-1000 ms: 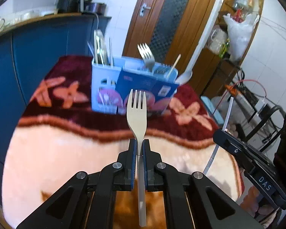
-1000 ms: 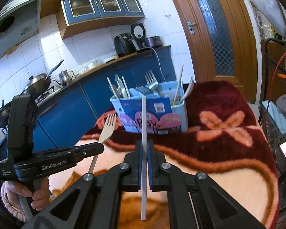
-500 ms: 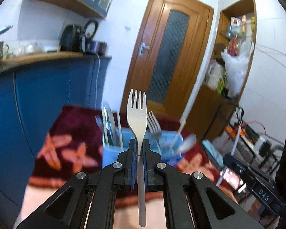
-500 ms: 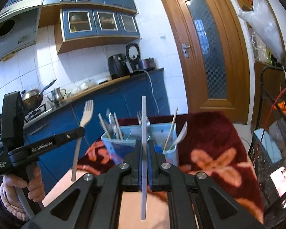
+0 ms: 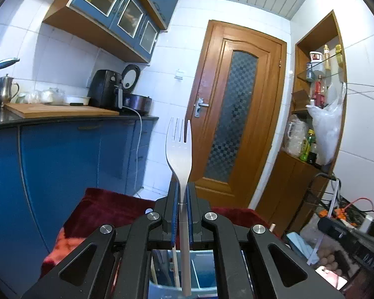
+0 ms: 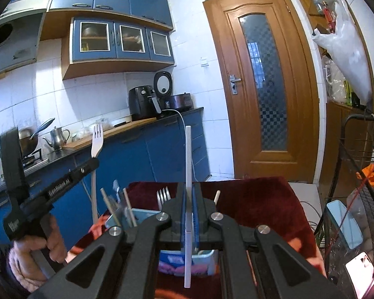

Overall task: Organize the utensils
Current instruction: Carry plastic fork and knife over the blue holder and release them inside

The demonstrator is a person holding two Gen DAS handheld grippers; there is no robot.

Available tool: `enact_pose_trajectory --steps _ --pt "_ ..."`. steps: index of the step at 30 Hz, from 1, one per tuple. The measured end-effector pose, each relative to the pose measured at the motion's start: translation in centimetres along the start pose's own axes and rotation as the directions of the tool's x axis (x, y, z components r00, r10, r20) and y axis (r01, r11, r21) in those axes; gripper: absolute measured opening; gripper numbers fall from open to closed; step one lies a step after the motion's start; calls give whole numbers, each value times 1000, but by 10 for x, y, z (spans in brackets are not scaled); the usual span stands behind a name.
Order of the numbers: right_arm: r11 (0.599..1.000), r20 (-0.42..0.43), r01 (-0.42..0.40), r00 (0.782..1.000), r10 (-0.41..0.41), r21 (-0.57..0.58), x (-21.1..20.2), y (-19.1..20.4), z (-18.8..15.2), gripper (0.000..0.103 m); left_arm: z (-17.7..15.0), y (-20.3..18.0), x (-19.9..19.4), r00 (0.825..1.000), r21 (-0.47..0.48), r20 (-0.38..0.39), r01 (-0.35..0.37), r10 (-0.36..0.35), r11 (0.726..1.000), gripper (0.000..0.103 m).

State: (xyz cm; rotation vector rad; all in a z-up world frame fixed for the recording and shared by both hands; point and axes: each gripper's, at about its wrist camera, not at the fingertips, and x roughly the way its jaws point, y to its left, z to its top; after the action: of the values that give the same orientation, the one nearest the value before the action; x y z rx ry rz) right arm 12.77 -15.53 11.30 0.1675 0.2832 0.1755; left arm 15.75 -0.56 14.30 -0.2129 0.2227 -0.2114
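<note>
Above the blue utensil holder (image 6: 139,215) on the red cloth, the left gripper (image 5: 183,194) pinches a pale fork (image 5: 179,147) and the right gripper (image 6: 188,196) a white stick (image 6: 188,159), both upright, apparently mid-carry; next, lower each into its compartment.

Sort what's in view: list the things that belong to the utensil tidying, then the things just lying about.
Job: fork in left gripper; white stick in right gripper; blue holder.

Lying about: kettle, air fryer, cutting board, plastic bag.
</note>
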Motion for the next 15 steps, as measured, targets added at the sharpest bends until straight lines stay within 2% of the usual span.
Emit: enact_pose_trajectory --steps 5,9,15 --pt "999 41 41 998 -40 -18 18 -3 8 6 -17 3 20 1000 8 14 -28 28 1000 6" --pt "999 65 49 997 -49 -12 32 -6 10 6 -32 6 25 999 6 26 -19 19 1000 6" --pt "995 29 72 997 -71 -64 59 -2 -4 6 -43 8 26 999 12 34 -13 13 1000 6"
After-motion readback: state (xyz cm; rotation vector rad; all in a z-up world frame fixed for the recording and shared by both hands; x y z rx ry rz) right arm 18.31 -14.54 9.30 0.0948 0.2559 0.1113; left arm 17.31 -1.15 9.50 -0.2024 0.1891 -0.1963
